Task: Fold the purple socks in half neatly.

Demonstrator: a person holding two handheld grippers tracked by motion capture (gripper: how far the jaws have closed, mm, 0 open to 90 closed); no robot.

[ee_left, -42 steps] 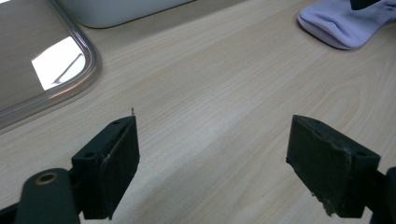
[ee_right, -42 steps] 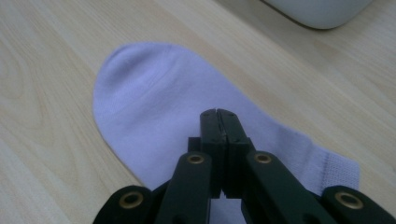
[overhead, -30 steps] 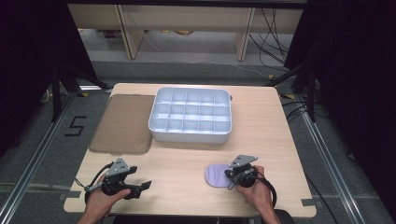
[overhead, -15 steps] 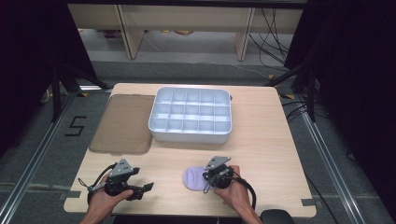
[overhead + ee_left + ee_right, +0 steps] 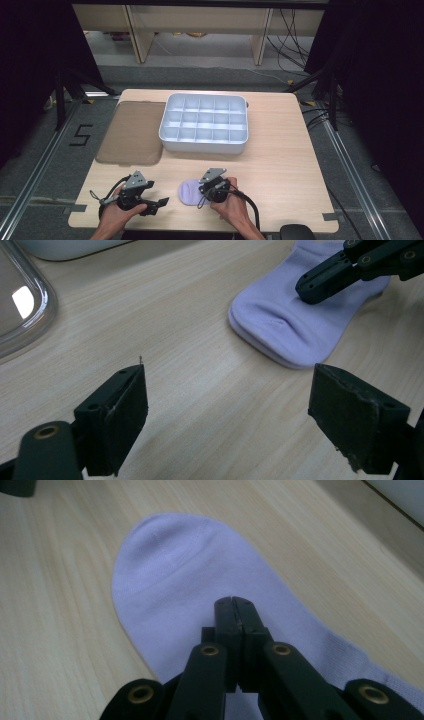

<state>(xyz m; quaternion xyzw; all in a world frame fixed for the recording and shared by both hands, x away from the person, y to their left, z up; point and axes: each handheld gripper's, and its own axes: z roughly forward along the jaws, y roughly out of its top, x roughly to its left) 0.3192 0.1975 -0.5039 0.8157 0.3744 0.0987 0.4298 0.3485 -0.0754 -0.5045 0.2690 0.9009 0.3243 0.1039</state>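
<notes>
A pale lilac sock (image 5: 188, 192) (image 5: 295, 325) (image 5: 190, 590) lies flat near the table's front edge. My right gripper (image 5: 201, 192) (image 5: 233, 600) is shut, and its closed tip rests on top of the sock; I see no fabric pinched between the jaws. The left gripper view catches that tip (image 5: 306, 289) pressing on the sock from the upper right. My left gripper (image 5: 163, 202) (image 5: 227, 415) stands open just left of the sock, a little above bare wood, with nothing between its fingers.
A white tray (image 5: 202, 144) divided into several compartments sits at the table's middle back. A brown translucent lid (image 5: 130, 132) (image 5: 20, 305) lies to its left. Bare wood (image 5: 285, 165) stretches to the right of the sock.
My right gripper has slid left along the front of the table, and the sock has travelled left with it, closer to the left gripper. The left gripper has barely moved.
</notes>
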